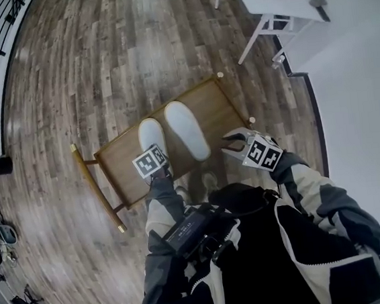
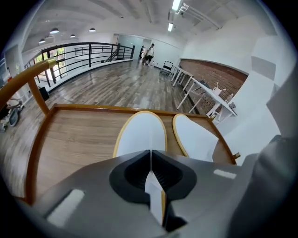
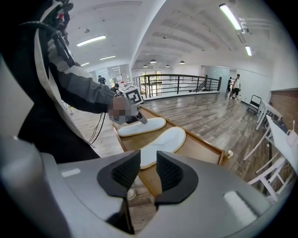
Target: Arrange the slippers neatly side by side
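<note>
Left gripper point(image 1: 153, 155): jaws closed on the thin heel edge of the held slipper point(image 1: 151, 133), in the middle of the head view.
Held slipper: white with a yellow rim, on the wooden tray point(image 1: 122, 179), toe toward the top of the frame.
Free slipper point(image 1: 187, 129): just to the right of the held one, almost parallel to it, with a narrow gap between them.
Right gripper point(image 1: 232, 143): jaws apart with nothing between them, at the lower right edge of the tray, apart from both slippers.
</note>
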The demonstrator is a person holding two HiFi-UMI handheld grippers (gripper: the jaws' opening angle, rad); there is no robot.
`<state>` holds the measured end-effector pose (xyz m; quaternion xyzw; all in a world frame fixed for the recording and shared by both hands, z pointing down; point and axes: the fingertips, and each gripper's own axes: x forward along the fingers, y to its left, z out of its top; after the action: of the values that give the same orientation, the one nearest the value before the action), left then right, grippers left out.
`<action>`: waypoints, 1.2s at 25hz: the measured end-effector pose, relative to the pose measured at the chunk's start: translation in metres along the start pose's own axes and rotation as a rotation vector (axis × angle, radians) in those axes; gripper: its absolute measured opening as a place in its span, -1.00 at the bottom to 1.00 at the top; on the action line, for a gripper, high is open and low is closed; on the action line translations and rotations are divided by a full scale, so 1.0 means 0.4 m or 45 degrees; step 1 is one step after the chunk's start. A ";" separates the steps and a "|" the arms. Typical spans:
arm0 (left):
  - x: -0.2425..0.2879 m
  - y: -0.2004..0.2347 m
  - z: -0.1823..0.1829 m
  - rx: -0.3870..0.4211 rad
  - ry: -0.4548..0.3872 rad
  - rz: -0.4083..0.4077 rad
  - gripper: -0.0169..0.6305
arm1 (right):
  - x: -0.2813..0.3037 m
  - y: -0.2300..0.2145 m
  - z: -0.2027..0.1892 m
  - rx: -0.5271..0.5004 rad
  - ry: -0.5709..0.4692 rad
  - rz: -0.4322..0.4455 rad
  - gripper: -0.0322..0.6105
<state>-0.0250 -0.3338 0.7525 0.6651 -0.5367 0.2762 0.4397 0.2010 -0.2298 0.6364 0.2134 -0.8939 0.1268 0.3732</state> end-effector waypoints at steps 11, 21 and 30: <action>-0.062 -0.005 0.036 0.058 -0.113 -0.019 -0.38 | 0.017 -0.011 0.029 0.002 -0.027 0.019 -0.55; -0.409 -0.027 0.218 0.307 -0.599 -0.084 -0.80 | 0.049 -0.034 0.234 0.012 -0.255 0.008 -0.63; -0.805 -0.091 0.360 0.467 -1.043 -0.175 -0.90 | -0.074 -0.016 0.630 0.092 -0.690 -0.151 -0.89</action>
<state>-0.0928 -0.3077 0.4052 0.8205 -0.5633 0.0508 0.0833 0.0682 -0.3242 0.4418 0.3045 -0.9420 0.0748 0.1197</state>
